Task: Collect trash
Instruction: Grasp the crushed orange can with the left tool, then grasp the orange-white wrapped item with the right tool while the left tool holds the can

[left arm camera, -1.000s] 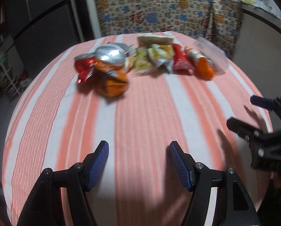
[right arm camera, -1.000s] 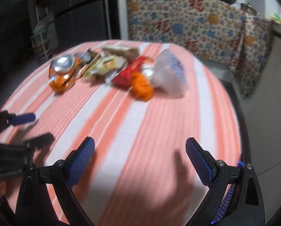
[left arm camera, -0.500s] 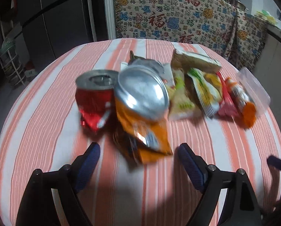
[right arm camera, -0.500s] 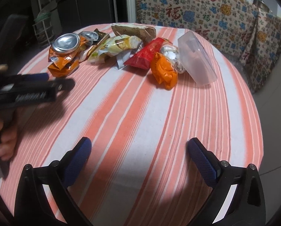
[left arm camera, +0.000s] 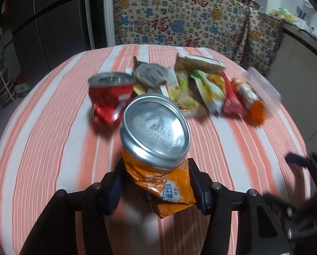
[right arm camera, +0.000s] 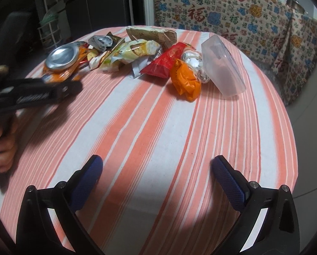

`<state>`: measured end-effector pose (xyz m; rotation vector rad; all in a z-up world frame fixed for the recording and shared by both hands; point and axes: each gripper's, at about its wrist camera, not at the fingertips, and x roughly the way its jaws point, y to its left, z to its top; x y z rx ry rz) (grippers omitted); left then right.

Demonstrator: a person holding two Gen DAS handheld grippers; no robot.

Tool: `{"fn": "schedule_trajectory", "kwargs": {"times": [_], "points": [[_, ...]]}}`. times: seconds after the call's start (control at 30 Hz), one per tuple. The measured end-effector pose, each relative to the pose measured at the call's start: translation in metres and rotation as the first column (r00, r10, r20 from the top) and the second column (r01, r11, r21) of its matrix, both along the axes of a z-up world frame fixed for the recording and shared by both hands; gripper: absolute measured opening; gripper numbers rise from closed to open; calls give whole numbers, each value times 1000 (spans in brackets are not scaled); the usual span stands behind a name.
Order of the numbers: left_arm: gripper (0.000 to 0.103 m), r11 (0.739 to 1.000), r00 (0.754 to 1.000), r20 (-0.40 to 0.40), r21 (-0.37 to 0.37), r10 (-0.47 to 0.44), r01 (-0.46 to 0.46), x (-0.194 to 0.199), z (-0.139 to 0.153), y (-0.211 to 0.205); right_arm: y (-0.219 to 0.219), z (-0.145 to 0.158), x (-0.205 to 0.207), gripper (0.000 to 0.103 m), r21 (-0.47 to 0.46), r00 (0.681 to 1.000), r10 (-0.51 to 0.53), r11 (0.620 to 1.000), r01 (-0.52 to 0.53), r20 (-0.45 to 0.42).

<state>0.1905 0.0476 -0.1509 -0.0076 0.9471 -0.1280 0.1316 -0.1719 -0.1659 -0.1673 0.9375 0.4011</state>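
A striped worktop (right arm camera: pixel 158 127) is covered at its far side by a row of trash: a clear plastic box (right arm camera: pixel 222 63), snack wrappers (right arm camera: pixel 133 53), a crushed red can (left arm camera: pixel 107 97). A crushed orange can (left arm camera: pixel 158 148) is pinched in the left gripper (left arm camera: pixel 156 187), whose jaws have just been closing. The right gripper (right arm camera: pixel 156 180) is held wide, nothing between.

**Striped table, litter along the far side**

Round table (right arm camera: pixel 158 127) under an orange-and-white striped cloth. Strewn across the far half: crushed red can (left arm camera: pixel 109 97), crushed orange can (right arm camera: pixel 62 63), pale snack wrappers (right arm camera: pixel 133 53), red packet (right arm camera: pixel 169 61), orange wrapper (right arm camera: pixel 187 80), clear plastic lid (right arm camera: pixel 224 65). Near half bare cloth.
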Motion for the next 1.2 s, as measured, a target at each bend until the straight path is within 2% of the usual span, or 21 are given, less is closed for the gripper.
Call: {"fn": "schedule_trajectory", "kwargs": {"times": [0.23,0.33,0.43,0.57,0.67,0.77,0.83,0.9,1.0,1.1,1.2], "points": [[57,996,997,6,-23,-82,83,-46,1,11,-4,0,0,103,-4,1000,-7,1000,7,2],[57,995,995,10,-26,-98,98,-45,1,14,-3,0,0,103,-6,1000,-6,1000,6,1],[61,995,995,11,12,-102,102,-43,-1,9,-6,0,4,103,-1,1000,-5,1000,5,-11],[70,994,996,12,63,-88,87,-42,-7,1,-22,3,20,102,68,996,-80,994,82,-30],[73,996,997,12,58,-71,70,-40,-8,3,-17,3,37,102,41,995,-97,994,98,-19],[73,996,997,14,60,-70,69,-41,-9,3,-3,5,59,88,20,997,-78,997,78,-1],[74,996,997,13,62,-70,69,-40,-9,3,3,7,71,77,43,997,-75,996,74,6],[74,996,997,13,61,-70,69,-40,-9,2,3,8,80,73,85,995,-95,992,94,8],[74,996,998,12,60,-69,68,-40,-9,2,2,8,81,28,98,994,-112,989,110,16],[74,996,998,12,58,-68,67,-40,-9,2,5,10,66,27,88,998,-61,994,59,22],[74,996,998,12,58,-67,66,-40,-9,1,11,14,33,27,86,1000,24,996,-25,9]]}}
